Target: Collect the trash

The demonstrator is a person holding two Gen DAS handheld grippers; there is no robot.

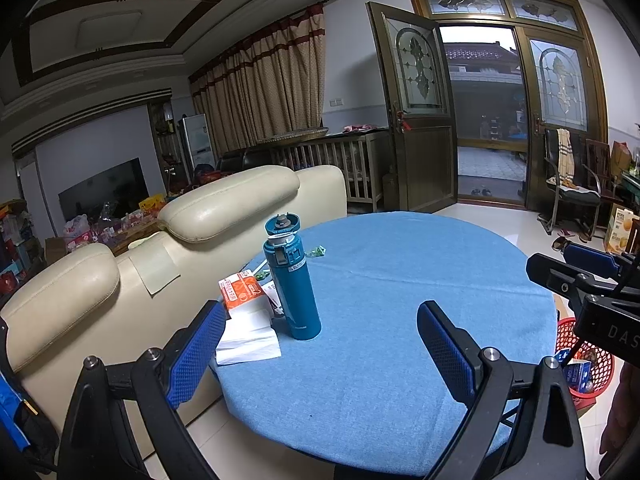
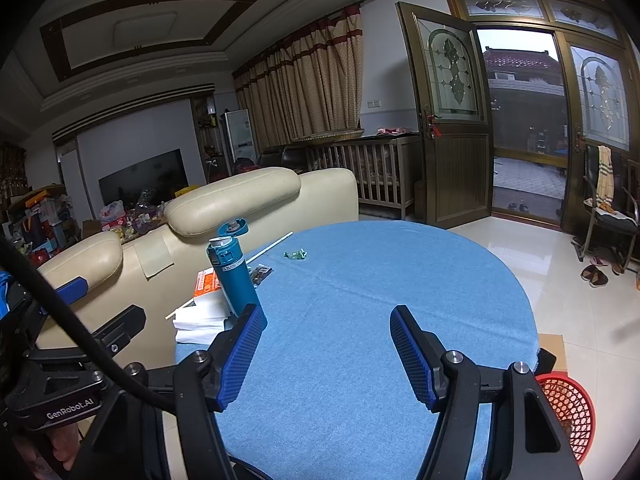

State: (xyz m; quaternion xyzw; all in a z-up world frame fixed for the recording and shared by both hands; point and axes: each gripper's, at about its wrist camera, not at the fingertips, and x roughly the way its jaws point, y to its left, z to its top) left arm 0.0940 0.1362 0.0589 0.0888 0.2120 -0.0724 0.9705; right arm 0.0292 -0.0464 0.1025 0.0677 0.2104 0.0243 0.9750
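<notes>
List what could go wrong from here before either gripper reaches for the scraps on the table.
1. The tall blue bottle stands upright with its lid flipped open, right beside the tissue pack and dark wrapper; a reach past it could tip it and perhaps spill.
2. The green wrapper lies flat and small on the tablecloth; the left gripper or right gripper, both open, may pinch the cloth instead.

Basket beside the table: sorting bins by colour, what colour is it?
Red mesh basket, clearest in the right wrist view.
</notes>
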